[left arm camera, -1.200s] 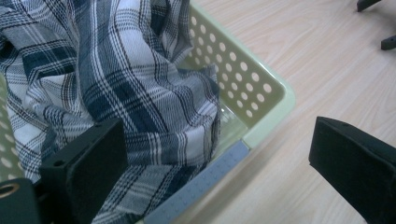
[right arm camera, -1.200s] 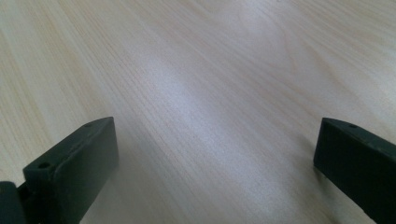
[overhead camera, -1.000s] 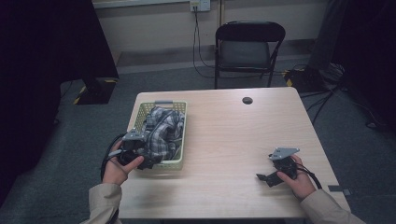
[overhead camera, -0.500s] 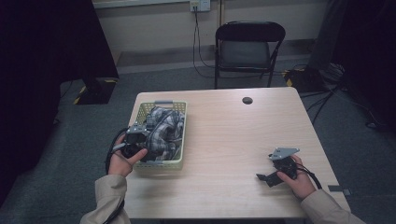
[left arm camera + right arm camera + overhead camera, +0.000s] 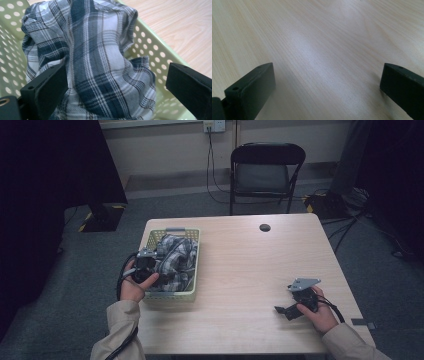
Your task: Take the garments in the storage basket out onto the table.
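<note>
Your left gripper hangs with its jaws spread wide over the plaid shirt, which lies bunched in the green basket right between and ahead of those jaws. You seem to be at the reach-in step, about to take the cloth. Next, I judge, you need to sink the jaws into a thick fold and clench before lifting. Your right gripper is also released, holding nothing, low over bare table.
</note>
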